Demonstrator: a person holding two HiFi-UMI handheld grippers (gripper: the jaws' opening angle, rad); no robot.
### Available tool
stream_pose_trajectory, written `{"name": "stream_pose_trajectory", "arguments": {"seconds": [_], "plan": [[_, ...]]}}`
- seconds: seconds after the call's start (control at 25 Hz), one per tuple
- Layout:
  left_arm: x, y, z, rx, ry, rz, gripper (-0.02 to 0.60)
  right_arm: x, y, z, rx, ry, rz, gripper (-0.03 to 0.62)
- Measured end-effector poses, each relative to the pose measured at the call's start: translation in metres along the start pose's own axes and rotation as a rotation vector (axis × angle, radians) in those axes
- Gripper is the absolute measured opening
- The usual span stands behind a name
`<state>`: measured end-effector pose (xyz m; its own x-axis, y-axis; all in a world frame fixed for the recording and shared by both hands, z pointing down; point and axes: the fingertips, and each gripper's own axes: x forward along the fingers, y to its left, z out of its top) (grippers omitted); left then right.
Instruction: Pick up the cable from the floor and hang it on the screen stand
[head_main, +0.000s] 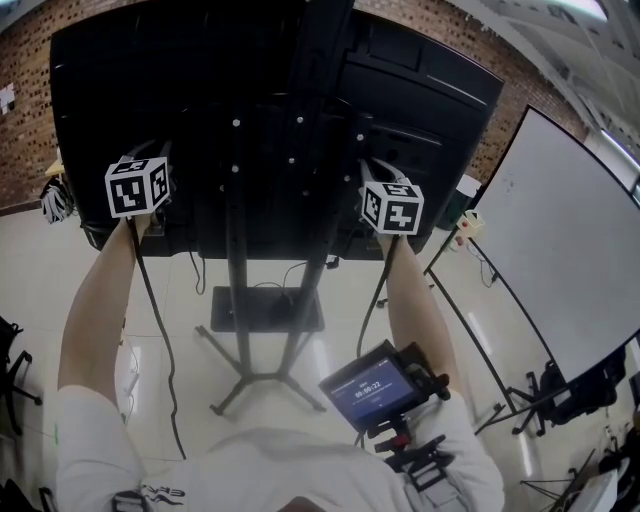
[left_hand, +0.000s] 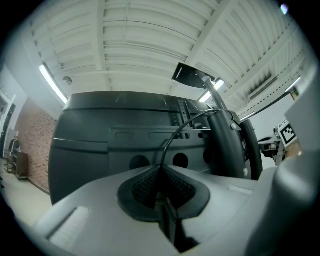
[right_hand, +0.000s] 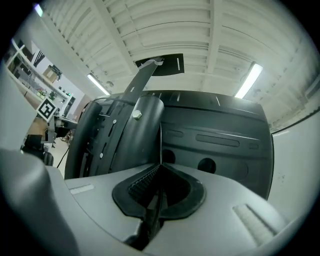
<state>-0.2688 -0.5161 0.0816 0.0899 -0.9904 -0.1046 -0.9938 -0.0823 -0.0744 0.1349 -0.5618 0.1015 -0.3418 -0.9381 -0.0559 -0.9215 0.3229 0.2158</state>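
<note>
place: a lab or office-type workroom | signs: large screen (head_main: 150, 90) on a floor stand (head_main: 238, 300), whiteboard (head_main: 560, 250), brick wall (head_main: 20, 60), glossy pale floor (head_main: 30, 290), ribbed white ceiling (left_hand: 150, 40) with tube lamps (left_hand: 52, 82)

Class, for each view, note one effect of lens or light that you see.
Head view: the wide lens bows the edges of the whiteboard; the glossy floor reflects light. Left gripper view: dark round vignette, a bright ceiling lamp. Right gripper view: same vignette, glaring lamp strip.
</note>
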Motion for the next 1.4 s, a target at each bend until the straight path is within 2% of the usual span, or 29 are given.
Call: {"name": "stream_pose_trajectory", "arguments": {"seconds": [0.36, 0.52, 0.76, 0.92, 1.16, 1.4], "plan": [[-0.003, -0.006, -0.011, -0.020, -0.007, -0.025, 0.011, -0.006, 0.000, -0.001, 0.020, -0.025, -0.014, 0.028], [-0.005, -0.008, -0.013, -0.036, -0.008, -0.041, 0.012, -0.009, -0.001, -0.003, 0.060, -0.032, -0.010, 0.029], [-0.012, -0.023, -0.018, -0.016, -0.057, -0.107, 0.012, -0.009, 0.004, -0.011, 0.116, -0.026, -0.003, 0.034], [-0.019, -0.041, -0.025, 0.016, -0.100, -0.169, 0.014, -0.010, 0.005, -0.028, 0.106, 0.014, -0.016, 0.040], [-0.028, -0.060, -0.053, 0.055, -0.106, -0.232, 0.084, -0.013, 0.009, -0.054, 0.120, 0.056, -0.020, 0.057], [-0.039, -0.066, -0.083, 0.015, -0.105, -0.272, 0.107, -0.021, 0.011, -0.064, 0.124, 0.048, -0.044, 0.087]]}}
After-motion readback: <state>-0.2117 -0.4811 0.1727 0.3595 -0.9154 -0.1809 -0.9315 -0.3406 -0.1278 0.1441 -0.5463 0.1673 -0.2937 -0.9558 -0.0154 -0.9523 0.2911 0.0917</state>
